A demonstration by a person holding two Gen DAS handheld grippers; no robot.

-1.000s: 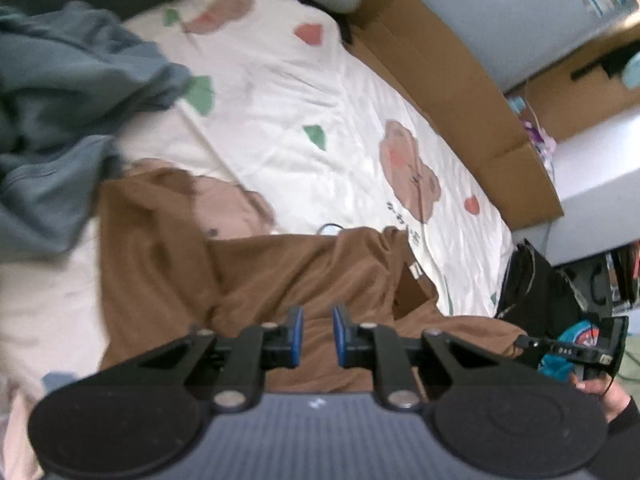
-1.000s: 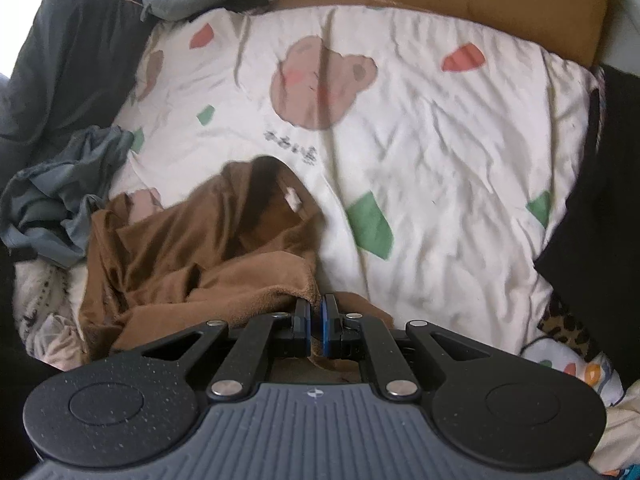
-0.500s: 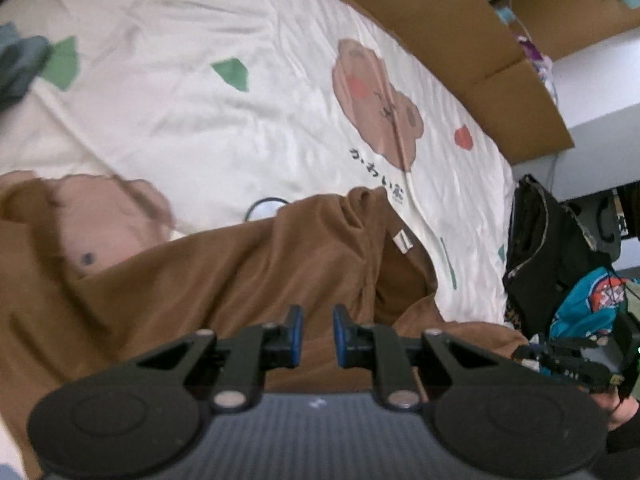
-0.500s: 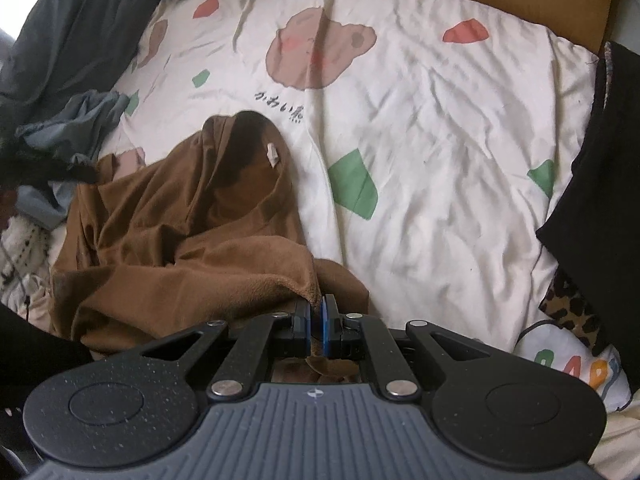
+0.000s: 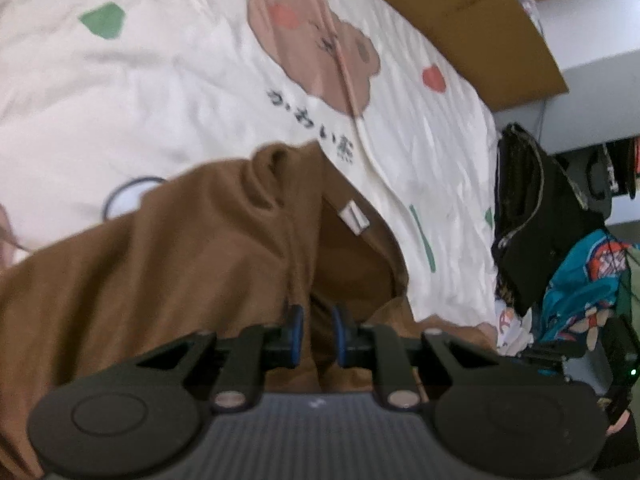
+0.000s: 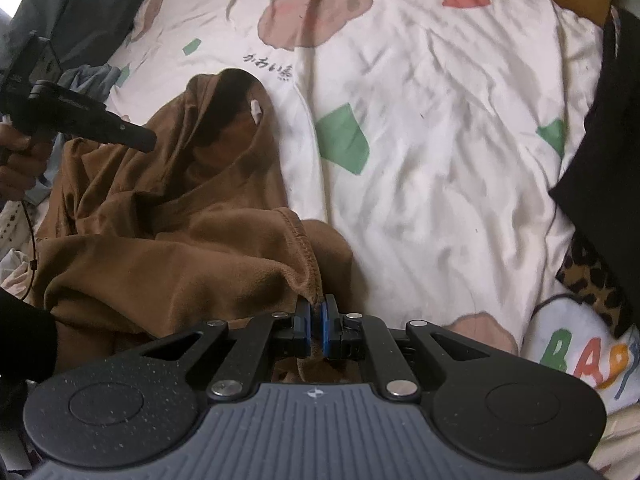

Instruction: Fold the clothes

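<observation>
The right gripper (image 6: 316,330) has its jaws clenched on a stitched hem of the crumpled brown fleece garment (image 6: 172,216), the seam rising from between the blue pads (image 6: 305,326) and the bulk of the cloth heaped ahead and to the left of them on the bed. The left gripper (image 5: 316,336) hangs over the same garment with its jaws released, a narrow gap between them and brown cloth showing through it below; nothing is pinched there. Just ahead of those jaws the garment's neck opening gapes, with a small white label (image 5: 354,216) sewn at its far edge. Under the garment lies the cream bedsheet printed with brown bears and green and red patches (image 6: 420,128), spreading ahead and to the right of the right jaws. Seen from the right wrist, the left gripper's black body sits far left, held in a hand (image 6: 18,156) above the cloth
</observation>
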